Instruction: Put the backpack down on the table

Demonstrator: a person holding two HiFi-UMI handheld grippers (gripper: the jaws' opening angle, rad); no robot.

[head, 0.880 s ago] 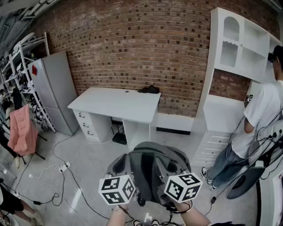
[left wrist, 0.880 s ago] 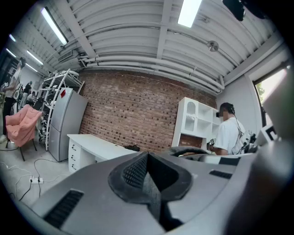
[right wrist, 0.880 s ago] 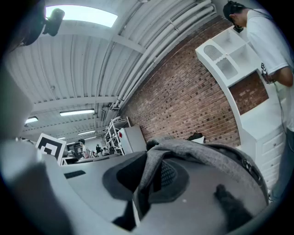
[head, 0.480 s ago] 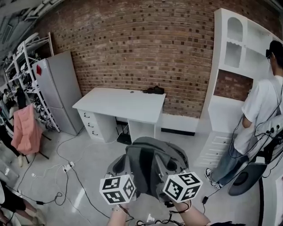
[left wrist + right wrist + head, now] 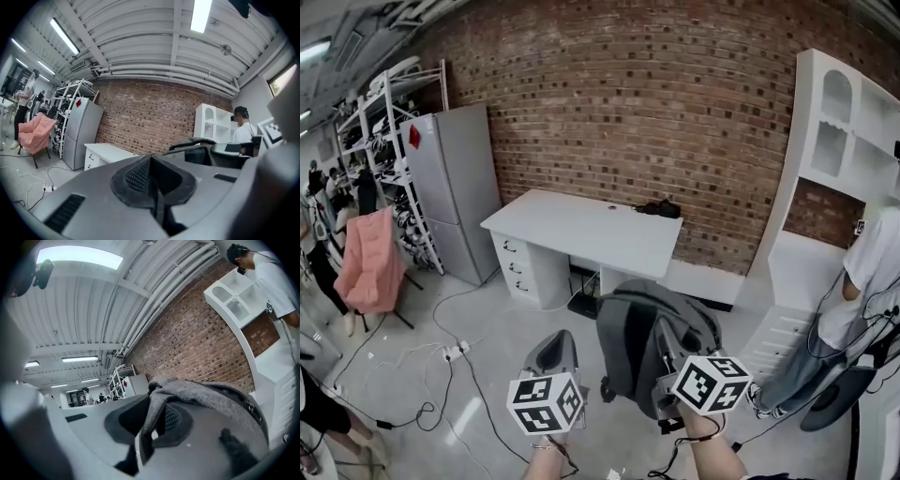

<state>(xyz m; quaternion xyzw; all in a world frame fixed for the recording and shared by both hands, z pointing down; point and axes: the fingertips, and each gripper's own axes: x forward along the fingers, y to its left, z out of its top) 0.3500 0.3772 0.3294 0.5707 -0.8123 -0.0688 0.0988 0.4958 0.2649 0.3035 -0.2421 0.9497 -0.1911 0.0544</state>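
A grey backpack (image 5: 642, 337) hangs in the air in front of me, above the floor and short of the white table (image 5: 581, 230) by the brick wall. My right gripper (image 5: 668, 352) is shut on it; in the right gripper view a fold of grey backpack fabric (image 5: 187, 394) is pinched between the jaws of the right gripper (image 5: 154, 420). Left of the pack and apart from it is my left gripper (image 5: 555, 352). In the left gripper view the left gripper (image 5: 151, 164) is shut with nothing in it, and the backpack's black strap (image 5: 197, 143) shows beyond it.
A black object (image 5: 659, 208) lies at the table's back right. A grey fridge (image 5: 459, 192), a metal rack (image 5: 389, 141) and a pink chair (image 5: 370, 267) stand at the left. Cables and a power strip (image 5: 455, 353) lie on the floor. A white cabinet (image 5: 834, 187) and a person (image 5: 877, 281) are at the right.
The left gripper, which was against the backpack's left side, now stands apart from it. The backpack hangs from the right gripper alone. The table has shifted right and looks nearer.
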